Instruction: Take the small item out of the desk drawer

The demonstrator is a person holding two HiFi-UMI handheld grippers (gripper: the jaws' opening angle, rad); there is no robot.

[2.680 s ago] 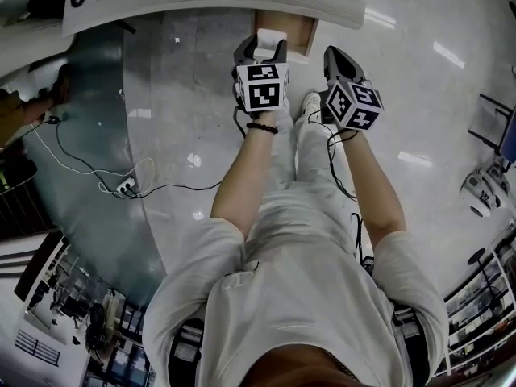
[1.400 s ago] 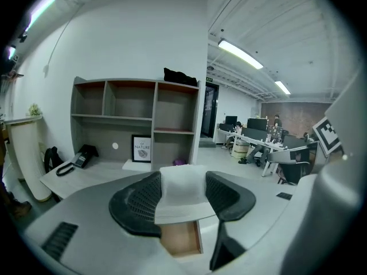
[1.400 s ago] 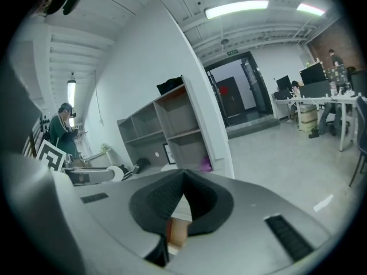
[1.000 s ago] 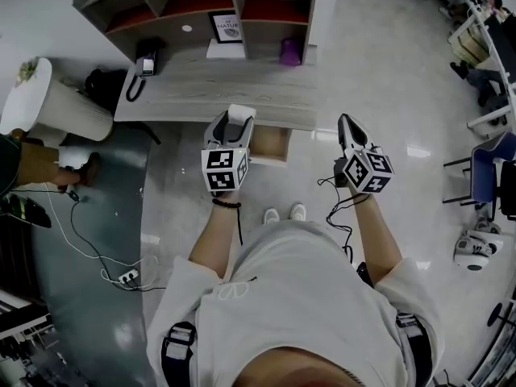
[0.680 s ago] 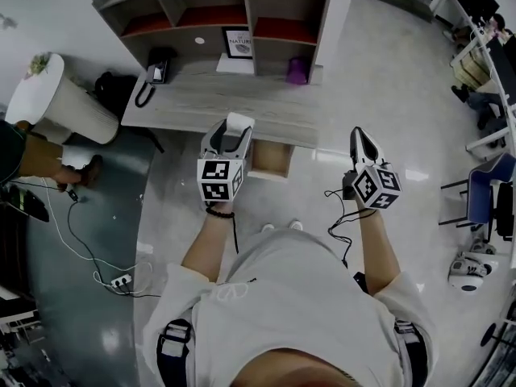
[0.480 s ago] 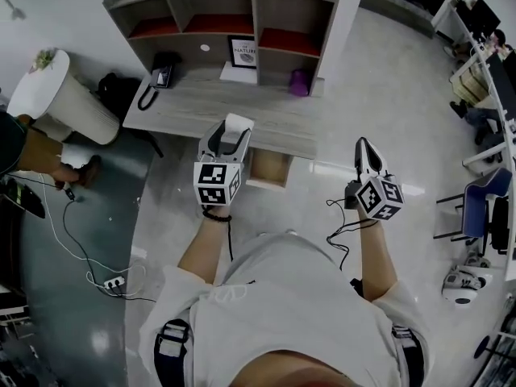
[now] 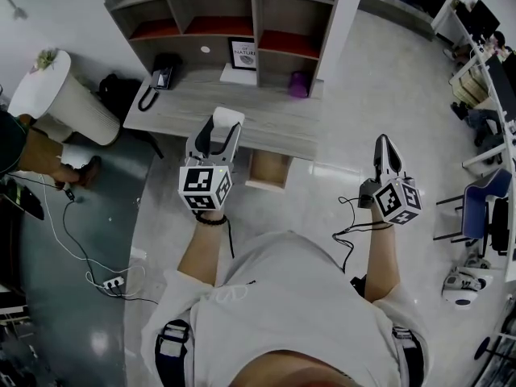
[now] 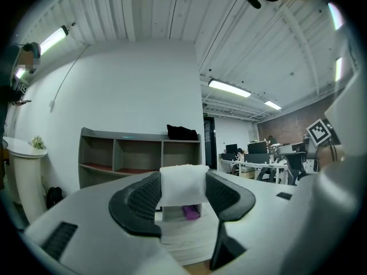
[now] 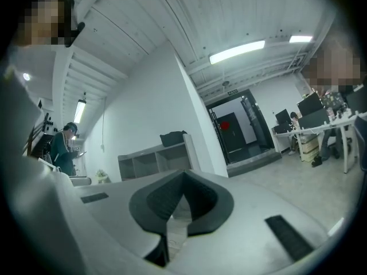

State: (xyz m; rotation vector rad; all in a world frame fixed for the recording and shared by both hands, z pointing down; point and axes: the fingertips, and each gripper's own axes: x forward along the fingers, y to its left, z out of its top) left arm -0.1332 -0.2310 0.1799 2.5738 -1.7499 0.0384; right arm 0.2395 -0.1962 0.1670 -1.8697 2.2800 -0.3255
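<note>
The person's light shirt fills the bottom of the head view, with both bare forearms reaching forward and a dark bracelet (image 7: 211,219) on the left wrist; a thin cable (image 7: 348,226) loops down from the right wrist. The left tool (image 7: 222,129) is held level with its marker cube (image 7: 200,189) facing the camera, and its jaws are clamped on the small white item (image 8: 183,184) – a soft-looking pale block pinched between the two dark ribbed pads, clear of the drawer and, from above, over the near edge of the desk (image 7: 266,119). The right tool (image 7: 384,146) is held well apart to the right, over bare shiny floor (image 7: 379,71), its jaws pressed together to a point with nothing between them. Between the two tools and below the desk's front edge, the wooden drawer (image 7: 267,168) stands pulled out. On the desk top, a dark telephone (image 7: 160,76) sits toward the left, a framed picture (image 7: 243,54) leans upright at the back, and a small purple thing (image 7: 297,85) stands to its right. Behind them rises a grey shelf unit (image 7: 326,22) with red-lined compartments – the left tool's view shows a black bag (image 8: 182,132) on top of it. Left of the desk stands a white round pedestal (image 7: 56,99), and a power strip (image 7: 114,283) with trailing wires lies on the darker floor
</note>
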